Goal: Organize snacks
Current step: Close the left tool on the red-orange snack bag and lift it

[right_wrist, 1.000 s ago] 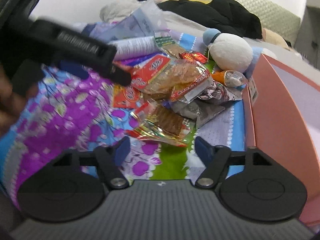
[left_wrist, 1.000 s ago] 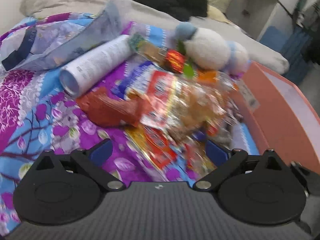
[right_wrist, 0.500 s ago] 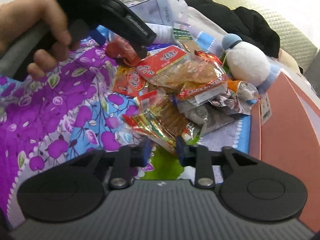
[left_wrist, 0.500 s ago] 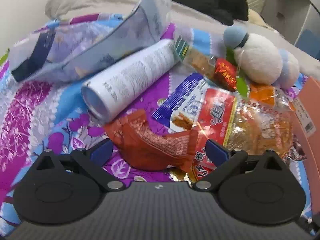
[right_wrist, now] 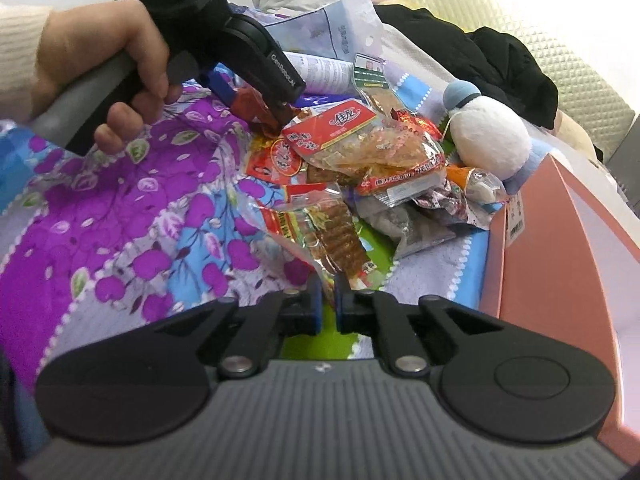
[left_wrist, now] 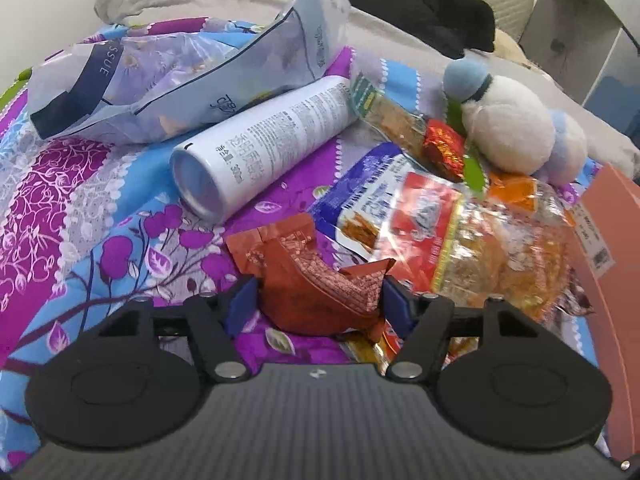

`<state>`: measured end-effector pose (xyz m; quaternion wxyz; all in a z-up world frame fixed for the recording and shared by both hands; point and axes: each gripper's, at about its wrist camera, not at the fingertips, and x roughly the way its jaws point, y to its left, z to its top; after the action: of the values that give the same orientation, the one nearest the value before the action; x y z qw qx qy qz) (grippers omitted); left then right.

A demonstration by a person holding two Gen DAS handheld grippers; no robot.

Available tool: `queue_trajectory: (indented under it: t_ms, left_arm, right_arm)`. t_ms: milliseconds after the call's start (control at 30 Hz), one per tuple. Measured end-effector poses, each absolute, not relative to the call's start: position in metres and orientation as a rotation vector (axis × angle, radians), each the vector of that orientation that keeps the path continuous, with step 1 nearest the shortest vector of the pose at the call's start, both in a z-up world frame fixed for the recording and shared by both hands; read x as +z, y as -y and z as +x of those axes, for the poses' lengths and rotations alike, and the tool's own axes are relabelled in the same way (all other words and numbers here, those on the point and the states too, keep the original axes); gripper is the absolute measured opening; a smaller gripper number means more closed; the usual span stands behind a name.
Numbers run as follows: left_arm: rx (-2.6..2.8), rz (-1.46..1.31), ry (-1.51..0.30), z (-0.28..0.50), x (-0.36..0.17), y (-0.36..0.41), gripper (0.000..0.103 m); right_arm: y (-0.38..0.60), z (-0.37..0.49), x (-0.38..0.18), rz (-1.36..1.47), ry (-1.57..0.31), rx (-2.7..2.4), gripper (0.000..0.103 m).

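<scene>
Floral bedspread [left_wrist: 80, 216] strewn with snack packets beside a pink box [right_wrist: 552, 264].

Low in the left wrist view, the left hand-held gripper [left_wrist: 318, 306] has its blue pads pinching a crumpled dark red packet [left_wrist: 316, 280]; beyond it lie a white can [left_wrist: 264, 148], a tissue bag [left_wrist: 180, 68] and a plush toy [left_wrist: 508, 128]. Bottom centre of the right wrist view, the right hand-held gripper [right_wrist: 328, 306] is pressed together on the edge of a clear packet of brown strips [right_wrist: 320, 236], with the snack heap [right_wrist: 372, 152] behind.
</scene>
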<state>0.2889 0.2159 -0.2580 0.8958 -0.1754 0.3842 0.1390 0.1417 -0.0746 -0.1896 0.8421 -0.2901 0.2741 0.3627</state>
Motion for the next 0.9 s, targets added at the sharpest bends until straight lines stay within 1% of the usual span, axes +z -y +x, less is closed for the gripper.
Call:
queue_trajectory:
  t_ms: [267,633,767,833,867,900]
  left_arm:
    - [0.216,-0.409,-0.792,0.252,-0.243,-0.188,0.07]
    - [0.082,-0.406,-0.843,0.187,-0.224,-0.13,0.071]
    - [0.067,-0.389,-0.887,0.176,-0.225,-0.117,0.075]
    - [0.059,-0.387,-0.9,0.169,-0.224,-0.113,0.079]
    - [0.058,-0.397,-0.905,0.167,-0.223,-0.112,0.083]
    - [0.055,-0.416,-0.912,0.165,-0.223,-0.113,0.085]
  right_arm:
    - [0.094,0.118,-0.183,-0.629,-0.57,0.747,0.008]
    - [0.127,0.086,-0.18,-0.607,-0.586,0.709,0.008]
    - [0.136,0.082,-0.184,-0.582,-0.613,0.698,0.01]
    - [0.141,0.078,-0.183,-0.546,-0.626,0.703,0.011]
    - [0.142,0.077,-0.182,-0.522,-0.64,0.713,0.012]
    - [0.144,0.077,-0.182,-0.493,-0.655,0.714,0.027]
